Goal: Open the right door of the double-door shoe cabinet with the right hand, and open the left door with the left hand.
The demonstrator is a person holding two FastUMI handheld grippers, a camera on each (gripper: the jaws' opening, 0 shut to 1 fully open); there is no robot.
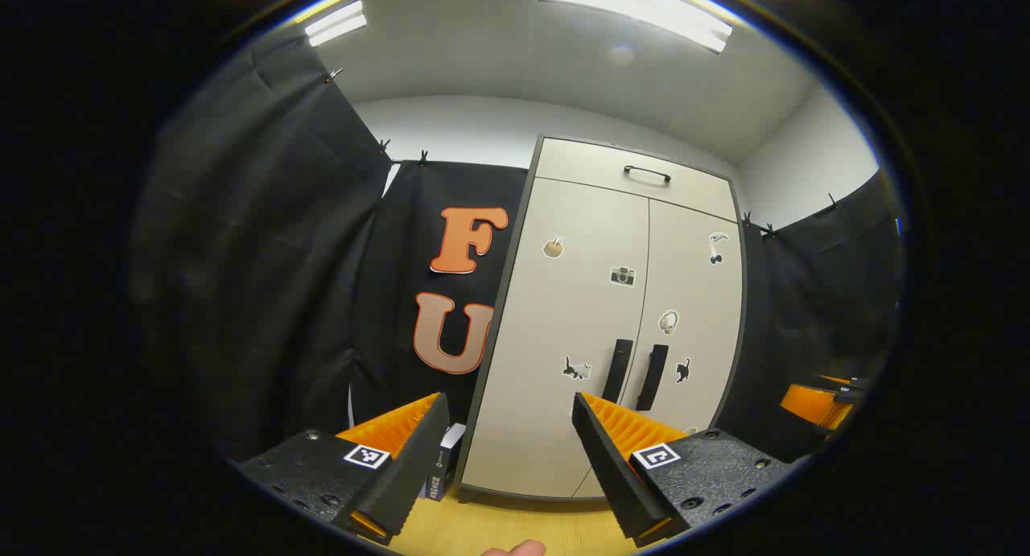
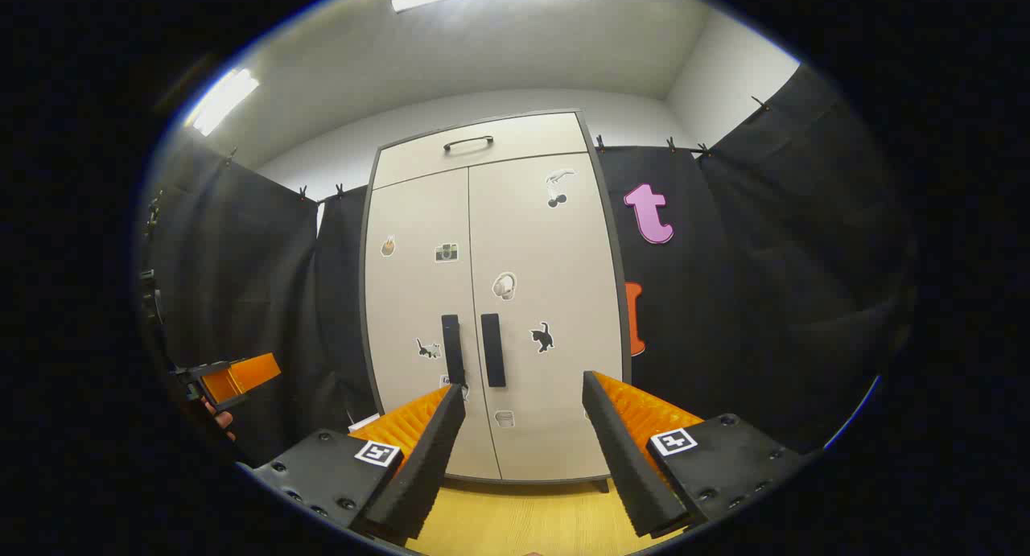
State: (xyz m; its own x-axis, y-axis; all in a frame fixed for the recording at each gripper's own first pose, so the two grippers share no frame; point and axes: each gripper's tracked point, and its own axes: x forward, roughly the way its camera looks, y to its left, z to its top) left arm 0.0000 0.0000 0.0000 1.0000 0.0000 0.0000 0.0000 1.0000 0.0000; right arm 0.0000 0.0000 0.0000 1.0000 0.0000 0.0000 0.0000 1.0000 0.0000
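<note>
The shoe cabinet (image 1: 595, 331) stands upright against the black cloth wall, on a pale wood floor (image 2: 523, 520). Both doors are closed and flush. The left door (image 1: 563, 339) and the right door (image 1: 692, 315) meet at a narrow centre seam, with small stickers scattered over both. Two dark vertical handles sit just beside that seam: the left handle (image 1: 618, 369) and the right handle (image 1: 653, 376). Above the doors runs a shallow top panel with a dark bar handle (image 1: 646, 173).

In the left gripper view, the left gripper (image 1: 508, 427) is held well apart from the cabinet, its fingers spread wide with nothing between them. A small box (image 1: 442, 462) lies on the floor just beside the cabinet's lower left corner. The right gripper shows at the far right edge (image 1: 821, 401).

In the right gripper view, the right gripper (image 2: 523, 407) faces the doors squarely, fingers likewise spread and empty, well short of the right handle (image 2: 492, 349). The left gripper appears at the far left (image 2: 237, 375), with fingertips of the hand holding it just below (image 2: 221, 418).

Ceiling lights (image 1: 636, 9) are on overhead.
</note>
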